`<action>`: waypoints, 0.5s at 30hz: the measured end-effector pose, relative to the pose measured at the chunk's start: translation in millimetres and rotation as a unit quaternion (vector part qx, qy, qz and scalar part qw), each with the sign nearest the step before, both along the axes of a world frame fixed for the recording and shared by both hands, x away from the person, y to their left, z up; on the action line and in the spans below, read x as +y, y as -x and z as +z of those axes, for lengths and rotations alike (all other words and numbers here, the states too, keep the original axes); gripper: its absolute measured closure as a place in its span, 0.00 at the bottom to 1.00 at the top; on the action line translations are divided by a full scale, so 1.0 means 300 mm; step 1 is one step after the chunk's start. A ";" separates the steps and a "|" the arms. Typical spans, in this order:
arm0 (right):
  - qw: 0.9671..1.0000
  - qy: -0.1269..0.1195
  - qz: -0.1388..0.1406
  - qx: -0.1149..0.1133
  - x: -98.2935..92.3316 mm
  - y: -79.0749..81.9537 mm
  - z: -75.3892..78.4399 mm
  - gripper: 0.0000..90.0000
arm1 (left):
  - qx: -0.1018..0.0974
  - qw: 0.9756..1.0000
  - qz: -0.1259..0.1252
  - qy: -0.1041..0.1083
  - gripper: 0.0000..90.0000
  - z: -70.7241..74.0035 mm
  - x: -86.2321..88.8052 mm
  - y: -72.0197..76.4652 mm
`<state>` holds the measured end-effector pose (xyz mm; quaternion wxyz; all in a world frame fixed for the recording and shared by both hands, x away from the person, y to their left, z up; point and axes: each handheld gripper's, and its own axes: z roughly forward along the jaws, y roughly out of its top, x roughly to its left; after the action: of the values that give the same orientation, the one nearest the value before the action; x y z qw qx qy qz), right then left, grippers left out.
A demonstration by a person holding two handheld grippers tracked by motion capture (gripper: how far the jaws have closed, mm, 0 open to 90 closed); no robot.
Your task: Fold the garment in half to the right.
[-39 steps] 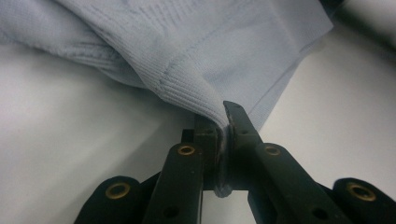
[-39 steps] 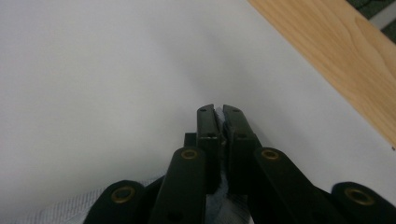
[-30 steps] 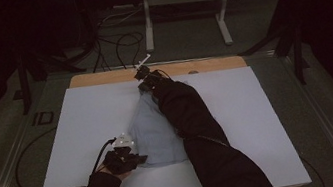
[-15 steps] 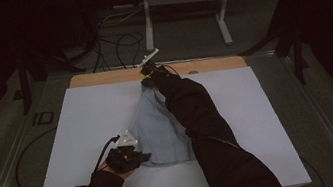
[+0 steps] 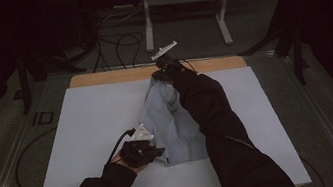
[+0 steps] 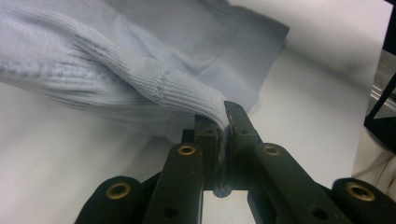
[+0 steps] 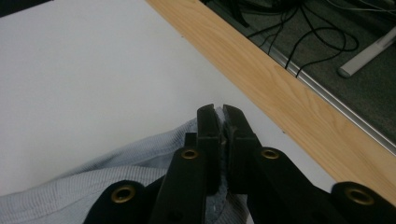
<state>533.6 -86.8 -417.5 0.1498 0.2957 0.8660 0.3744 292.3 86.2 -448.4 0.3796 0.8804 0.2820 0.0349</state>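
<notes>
both sets of fingers are clamped on the same pale blue knit garment (image 5: 171,123). left gripper (image 6: 223,135): black fingers (image 6: 240,126) pinch a ribbed cuff-like edge (image 6: 187,91), the fabric bunching into a thick roll that runs up and left from the tips. right gripper (image 7: 221,122): fingers (image 7: 207,126) pressed together on a thin ribbed hem (image 7: 140,151), cloth trailing down-left below the tips.

garment: fine vertical rib at the edges, smoother flat knit in the body with a folded band visible beyond the left fingertips. in the high view it stretches between the left gripper (image 5: 156,152) near the table's front and the right gripper (image 5: 165,71) at its far side, partly raised.

under the fingers: matte white sheet (image 5: 88,126); beyond the right fingertips a light wood table edge (image 7: 280,88) with visible grain, then metal rail and dark cables (image 7: 299,32) on grey floor.

the right sleeve (image 5: 221,130) covers the garment's right side; overall shape hard to read, room is dark.
</notes>
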 end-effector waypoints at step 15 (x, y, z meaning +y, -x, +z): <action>0.999 -0.028 -0.025 -0.004 -0.206 0.013 0.009 0.97 | -0.007 0.999 -0.044 -0.012 0.96 0.022 -0.196 -0.016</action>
<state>529.9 -148.5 -414.8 0.1541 0.3196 0.8468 0.3962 297.0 27.5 -441.7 0.3720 0.8964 0.2396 0.0275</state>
